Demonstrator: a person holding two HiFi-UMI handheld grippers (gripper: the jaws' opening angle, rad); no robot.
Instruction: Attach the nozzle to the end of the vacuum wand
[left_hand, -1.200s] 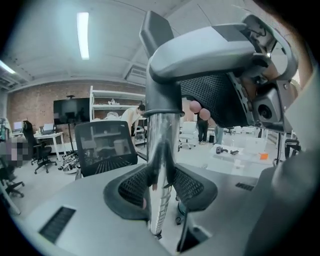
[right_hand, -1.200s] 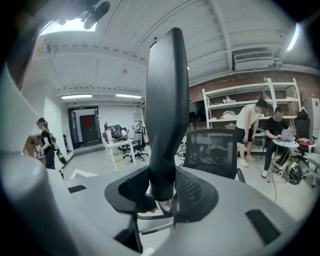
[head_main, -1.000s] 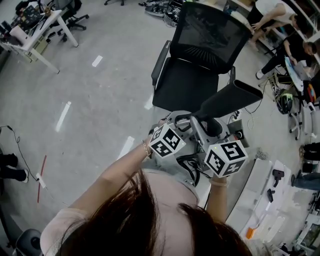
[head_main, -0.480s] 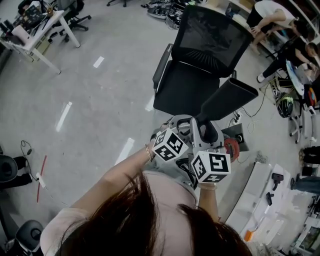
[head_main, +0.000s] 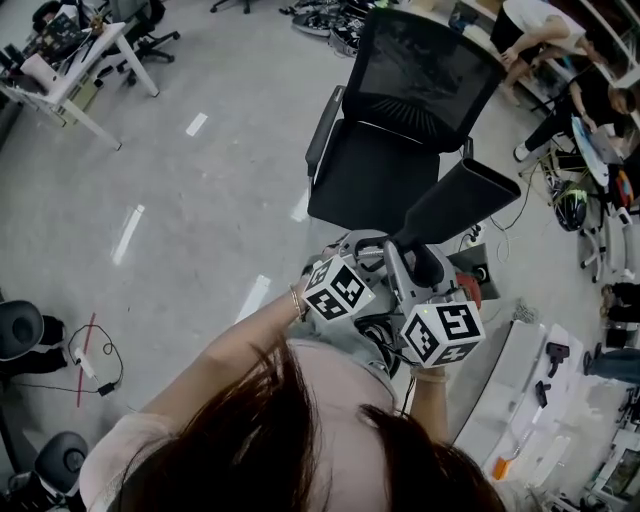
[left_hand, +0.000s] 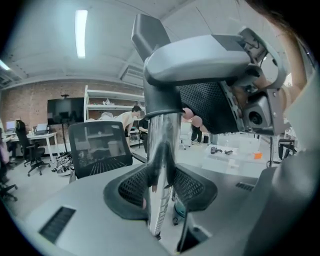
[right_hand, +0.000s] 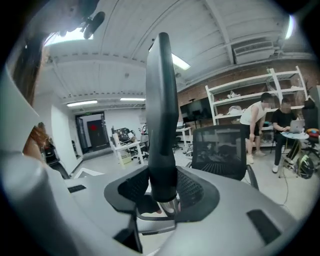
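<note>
Both tools are held in the air in front of the person, w/ nothing under them but floor (head_main: 200, 220). Room to move: the grey floor is wide open on the person's left. A black office chair (head_main: 400, 150) stands straight ahead, and in the head view the nozzle tip lies over the seat's right edge. A white table (head_main: 520, 390) sits close at the lower right. At the top right are people (head_main: 540, 30) & clutter, and a desk (head_main: 70, 75) is well apart at the top left.

The left gripper (left_hand: 162, 186) is clenched on the chrome wand (left_hand: 161, 205), pads tight on both sides of the tube. The right gripper (right_hand: 162, 192) is clamped on the base of the dark nozzle (right_hand: 161, 100). A bit of chrome shows just under that base, so the nozzle meets the wand end there. Can't tell if it's fully seated.

Nozzle direction: in the head view it (head_main: 455, 205) runs from the grippers up & to the right, away from the person, and ends in a broad flat mouth. Its long axis is approx. in line w/ the wand. In the right gripper view it stands upright along the jaws, thin edge to the camera. The two grippers are just beside each other, marker cubes nearly touching.
</note>
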